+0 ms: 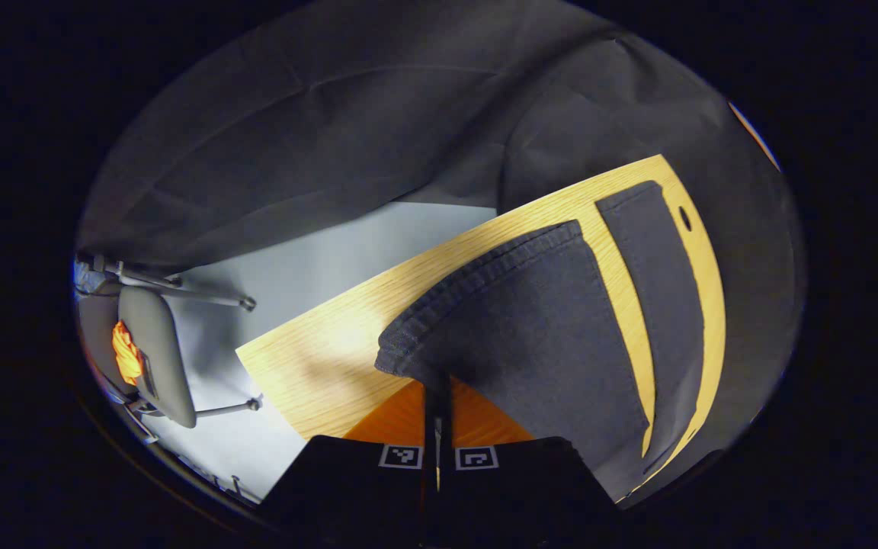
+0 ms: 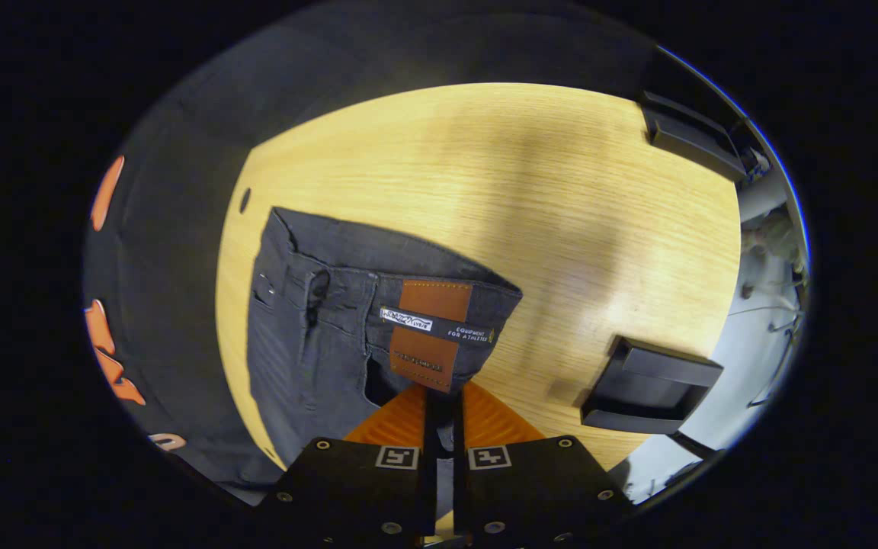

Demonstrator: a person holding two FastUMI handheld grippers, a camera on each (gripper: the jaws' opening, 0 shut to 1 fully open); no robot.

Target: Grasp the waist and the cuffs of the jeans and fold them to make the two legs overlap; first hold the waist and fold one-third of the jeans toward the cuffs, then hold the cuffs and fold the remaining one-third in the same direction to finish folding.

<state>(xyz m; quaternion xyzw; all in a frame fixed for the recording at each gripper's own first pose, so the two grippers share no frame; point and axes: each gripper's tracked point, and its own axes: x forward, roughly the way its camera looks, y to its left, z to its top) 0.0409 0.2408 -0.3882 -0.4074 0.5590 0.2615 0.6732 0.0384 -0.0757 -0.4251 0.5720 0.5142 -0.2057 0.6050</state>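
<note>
Dark grey jeans lie on the wooden table. In the left gripper view a leg with its stitched cuff (image 1: 477,282) is lifted off the wood, and my left gripper (image 1: 437,389) is shut on the cuff's near corner. The other leg (image 1: 656,305) lies flat along the table's far edge. In the right gripper view the waist (image 2: 378,305) with its brown patch (image 2: 431,332) is raised, and my right gripper (image 2: 439,400) is shut on the waistband just below the patch.
A black box (image 2: 648,389) sits on the table (image 2: 546,191) near its right edge, another black object (image 2: 694,137) at the far corner. Beyond the table's end a grey chair (image 1: 153,354) with an orange item stands on the pale floor.
</note>
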